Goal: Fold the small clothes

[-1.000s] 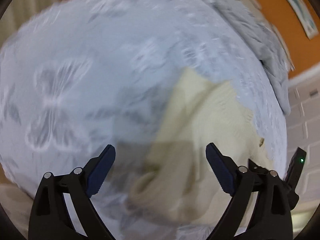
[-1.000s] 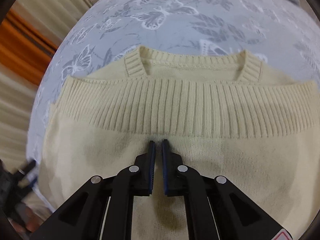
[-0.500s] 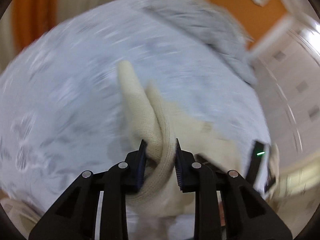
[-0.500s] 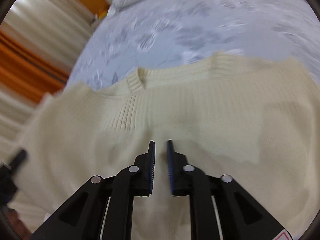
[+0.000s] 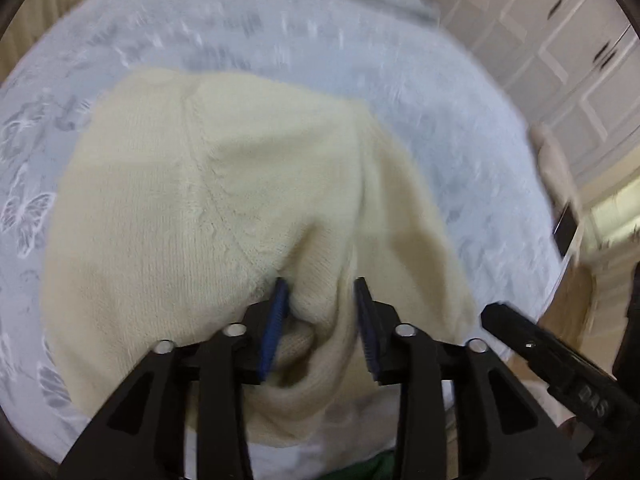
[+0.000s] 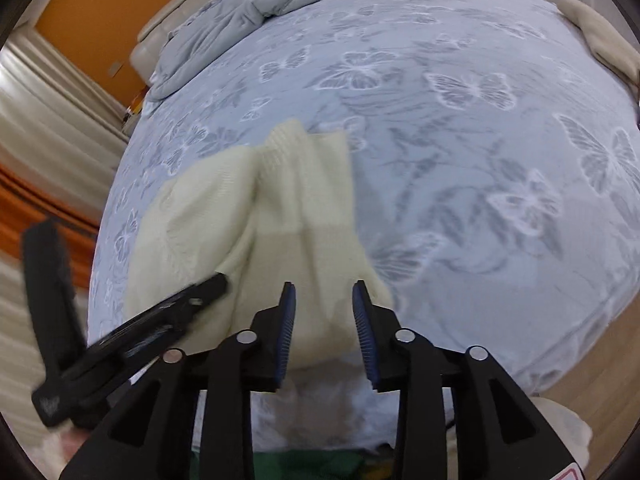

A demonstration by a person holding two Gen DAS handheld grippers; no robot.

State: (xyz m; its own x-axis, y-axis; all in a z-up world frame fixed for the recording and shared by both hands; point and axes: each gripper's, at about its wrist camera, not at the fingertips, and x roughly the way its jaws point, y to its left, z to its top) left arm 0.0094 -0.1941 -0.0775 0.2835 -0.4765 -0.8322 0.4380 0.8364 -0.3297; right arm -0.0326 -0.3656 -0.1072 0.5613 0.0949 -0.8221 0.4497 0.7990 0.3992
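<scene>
Cream sweater spread over the near edge of the bed, bunched and partly doubled over. Left gripper at the sweater's near edge, fingers part-way closed around a thick roll of knit — fabric pressed against both blue pads, so holding the sweater. Ahead of these fingers, a broad cream panel with a diagonal seam; to their right, a long fold running away up the bed. Further right, a black bar of the other tool poking in.

Right gripper low over the same sweater, fingers set a moderate way apart, pads on either side of the knit's near end. Cloth lying between them and below, but no clear pinch seen — cannot tell whether gripped or merely straddled. Ahead of these fingers, a ribbed cuff or hem pointing away. Left of them, the left tool's black fingers resting against the sweater's side.

Bed cover pale blue with white butterflies. Far beyond the fingers, a rumpled grey blanket at the head of the bed, an orange wall behind. At the far right edge, another cream garment, well apart from the sweater. White panelled doors to the right in the left-wrist view, blurred.
</scene>
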